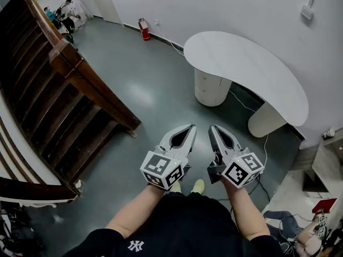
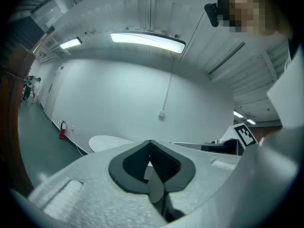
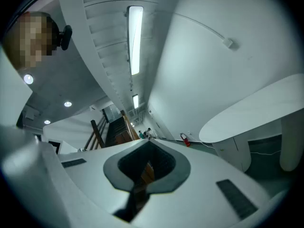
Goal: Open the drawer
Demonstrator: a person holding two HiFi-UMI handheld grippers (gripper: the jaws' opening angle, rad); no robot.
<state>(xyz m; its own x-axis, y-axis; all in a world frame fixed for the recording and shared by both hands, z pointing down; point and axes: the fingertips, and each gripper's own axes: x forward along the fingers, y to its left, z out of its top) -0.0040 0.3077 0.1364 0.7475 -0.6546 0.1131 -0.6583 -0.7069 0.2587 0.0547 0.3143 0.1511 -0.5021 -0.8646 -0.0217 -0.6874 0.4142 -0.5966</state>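
A white curved table [image 1: 252, 68] stands across the grey floor ahead, resting on a round white pedestal [image 1: 211, 88] with seams like drawer fronts. Both grippers are held side by side in front of the person's body, far short of the table. My left gripper [image 1: 191, 127] is shut with nothing between its tips, and my right gripper [image 1: 211, 127] is shut and empty too. In the left gripper view the shut left gripper [image 2: 150, 141] points toward the table [image 2: 108, 142]. In the right gripper view the right gripper [image 3: 147, 140] has the table [image 3: 256, 109] to its right.
A dark wooden staircase [image 1: 59, 95] runs along the left. A red fire extinguisher [image 1: 144, 29] stands by the far wall, and people [image 1: 61, 15] are far off at the top left. Cables trail on the floor near the table's second leg [image 1: 265, 120]. Shelving [image 1: 327, 162] is at the right.
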